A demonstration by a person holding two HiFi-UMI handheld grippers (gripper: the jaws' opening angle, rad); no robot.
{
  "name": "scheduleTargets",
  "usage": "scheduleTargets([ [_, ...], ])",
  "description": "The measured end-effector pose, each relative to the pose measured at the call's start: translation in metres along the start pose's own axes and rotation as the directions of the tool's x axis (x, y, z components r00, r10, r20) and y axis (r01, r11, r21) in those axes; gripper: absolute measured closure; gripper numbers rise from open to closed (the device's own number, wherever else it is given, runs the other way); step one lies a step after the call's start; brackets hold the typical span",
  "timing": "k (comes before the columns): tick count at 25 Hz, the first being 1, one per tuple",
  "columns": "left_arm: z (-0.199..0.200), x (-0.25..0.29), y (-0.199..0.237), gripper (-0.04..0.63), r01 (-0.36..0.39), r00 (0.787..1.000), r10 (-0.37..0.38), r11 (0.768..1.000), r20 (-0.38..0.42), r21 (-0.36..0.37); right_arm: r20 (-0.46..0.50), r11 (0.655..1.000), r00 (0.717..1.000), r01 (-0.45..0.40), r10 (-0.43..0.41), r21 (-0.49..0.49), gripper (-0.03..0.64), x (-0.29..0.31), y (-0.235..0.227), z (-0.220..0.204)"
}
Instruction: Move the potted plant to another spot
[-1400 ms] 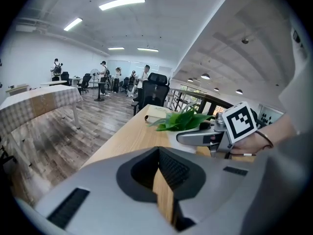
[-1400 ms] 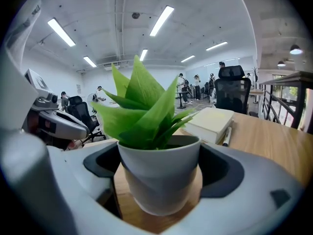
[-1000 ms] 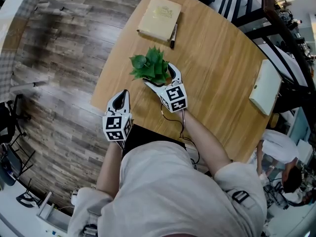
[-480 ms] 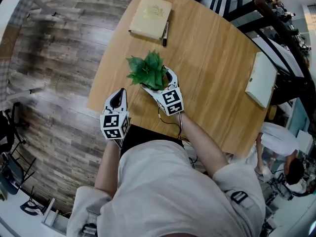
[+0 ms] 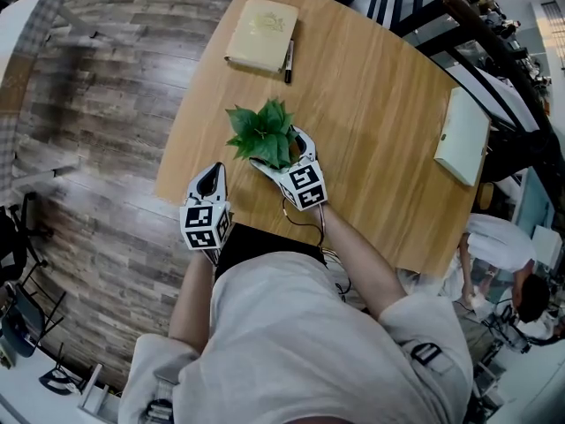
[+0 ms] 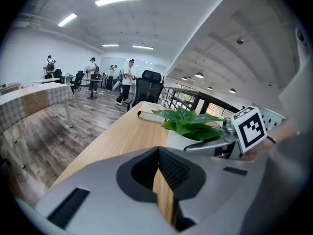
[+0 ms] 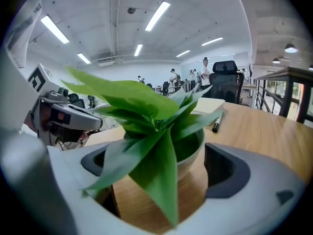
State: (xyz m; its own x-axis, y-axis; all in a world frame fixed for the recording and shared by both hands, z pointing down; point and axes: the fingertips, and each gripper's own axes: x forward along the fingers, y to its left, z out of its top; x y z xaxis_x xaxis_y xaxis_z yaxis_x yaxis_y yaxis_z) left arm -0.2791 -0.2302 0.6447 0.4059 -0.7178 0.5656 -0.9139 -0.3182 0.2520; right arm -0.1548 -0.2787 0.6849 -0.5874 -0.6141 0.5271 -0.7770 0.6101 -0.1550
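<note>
Our right hand-held gripper point(image 5: 281, 148) has just spread wider, the potted plant point(image 5: 263, 133) standing loose between its jaws on the surface point(image 5: 380, 122). Left of the plant, our left hand-held gripper point(image 5: 212, 177) is pinched narrow.

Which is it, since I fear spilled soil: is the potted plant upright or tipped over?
Upright: the potted plant stands base-down on the table, leaves rising above the pot's rim.

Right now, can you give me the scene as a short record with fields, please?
table: wooden
plant: upright in pale pot, on table
right gripper: open, jaws just opening, plant between them, gap beside pot
left gripper: shut, empty, left of plant
also: book and pen, far side
</note>
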Motion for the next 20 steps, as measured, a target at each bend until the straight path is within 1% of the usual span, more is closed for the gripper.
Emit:
scheduleTargets([
  [7, -0.016, -0.002, -0.006, 0.584, 0.037, 0.999, -0.037, 0.999, -0.027, 0.002, -0.045, 0.999, 0.999, 0.031, -0.030, 0.023, 0.080, -0.021, -0.001, -0.024],
  [11, -0.020, 0.000, -0.015, 0.584, 0.086, 0.996, -0.085, 0.996, -0.039, 0.032, -0.067, 0.997, 0.995, 0.071, -0.069, 0.032, 0.080, -0.037, -0.003, -0.038],
  [13, -0.022, 0.002, -0.021, 0.584, 0.115, 0.993, -0.113, 0.992, -0.045, 0.048, -0.080, 0.995, 0.993, 0.092, -0.088, 0.037, 0.093, -0.046, -0.002, -0.046],
  [15, -0.024, 0.002, -0.029, 0.584, 0.146, 0.988, -0.143, 0.987, -0.053, 0.061, -0.095, 0.992, 0.989, 0.118, -0.113, 0.043, 0.162, -0.057, -0.001, -0.055],
  [20, -0.030, 0.010, -0.060, 0.584, 0.242, 0.969, -0.235, 0.965, -0.082, 0.097, -0.102, 0.972, 0.971, 0.224, -0.216, 0.073, 0.390, -0.097, -0.006, -0.070],
])
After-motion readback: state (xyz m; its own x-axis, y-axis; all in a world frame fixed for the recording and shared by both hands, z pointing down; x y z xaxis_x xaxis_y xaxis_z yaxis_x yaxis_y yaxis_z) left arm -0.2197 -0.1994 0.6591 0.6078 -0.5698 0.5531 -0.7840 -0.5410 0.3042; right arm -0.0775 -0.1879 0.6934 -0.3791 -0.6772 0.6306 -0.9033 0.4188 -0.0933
